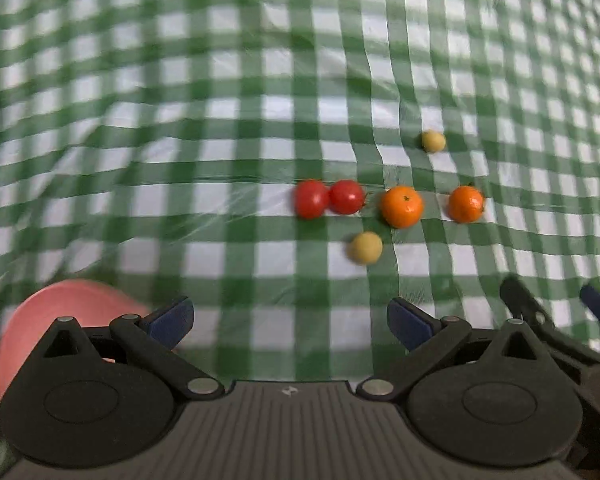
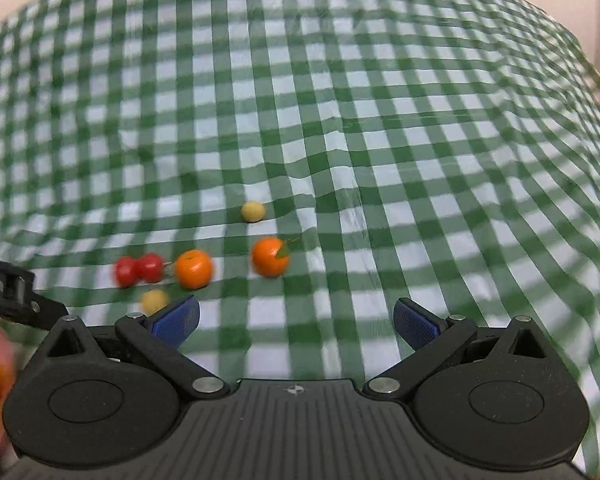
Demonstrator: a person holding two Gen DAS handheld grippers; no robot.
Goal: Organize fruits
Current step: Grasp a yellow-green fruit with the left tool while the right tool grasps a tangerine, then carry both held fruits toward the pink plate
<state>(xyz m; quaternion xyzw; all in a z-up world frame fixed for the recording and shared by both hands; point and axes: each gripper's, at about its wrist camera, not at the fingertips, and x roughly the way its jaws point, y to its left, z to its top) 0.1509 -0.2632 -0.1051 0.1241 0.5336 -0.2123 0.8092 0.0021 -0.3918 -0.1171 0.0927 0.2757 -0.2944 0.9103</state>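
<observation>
So the biggest thing here is the green checked tablecloth (image 1: 260, 80), rumpled and filling everything ahead of both grippers. Next down is a pink bowl (image 1: 60, 312), tucked low and to the left of the left gripper (image 1: 290, 320), partly behind its body. In the right wrist view something orange seems to sit in it already, so it's probably the drop-off spot, kept close to hand.

The loose fruit lies just ahead of the left gripper and slightly right: two oranges (image 1: 402, 206) (image 1: 465, 204), two red tomatoes (image 1: 311, 199) (image 1: 347, 197) touching each other, and two small yellow fruits (image 1: 365, 248) (image 1: 433, 141), one nearest the fingers, one furthest out.

Both grippers are spread wide with nothing between the pads. The right gripper (image 2: 296, 320) hovers with the fruit ahead and to its left, looks ready for a pick.
</observation>
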